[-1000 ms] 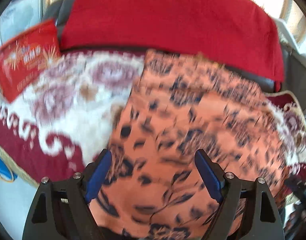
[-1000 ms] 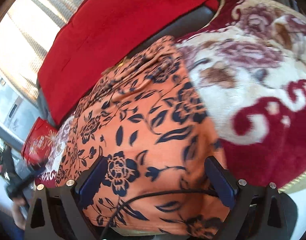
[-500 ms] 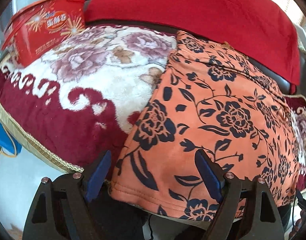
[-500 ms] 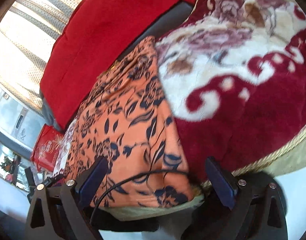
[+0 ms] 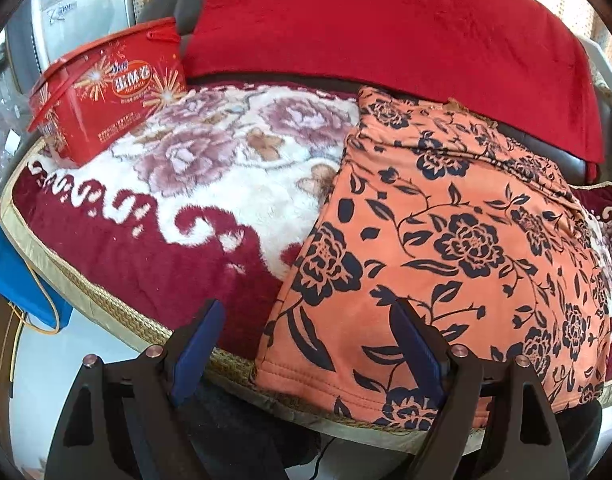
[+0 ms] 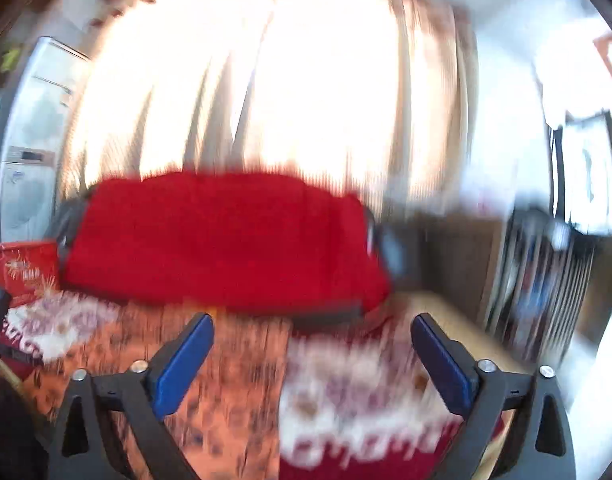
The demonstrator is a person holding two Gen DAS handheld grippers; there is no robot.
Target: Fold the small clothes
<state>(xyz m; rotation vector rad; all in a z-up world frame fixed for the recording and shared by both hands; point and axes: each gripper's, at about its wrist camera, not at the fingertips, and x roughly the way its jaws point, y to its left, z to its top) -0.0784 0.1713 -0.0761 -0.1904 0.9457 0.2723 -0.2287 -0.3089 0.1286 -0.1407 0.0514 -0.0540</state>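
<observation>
The left claw [image 5: 307,338] stood with its blue-padded jaws apart and empty above the near hem of the folded orange garment with dark navy flowers [image 5: 445,240], a soft, velvety rectangle lying flat. It rested on the plush maroon-and-cream floral blanket [image 5: 194,200] edged in gold braid. Farther left sat a red rectangular tin printed with fireworks [image 5: 106,108], lid on. Behind hung a red fleecy throw [image 5: 385,28]. The right claw [image 6: 311,354] was likewise spread, gripping nothing, its view blurred.
</observation>
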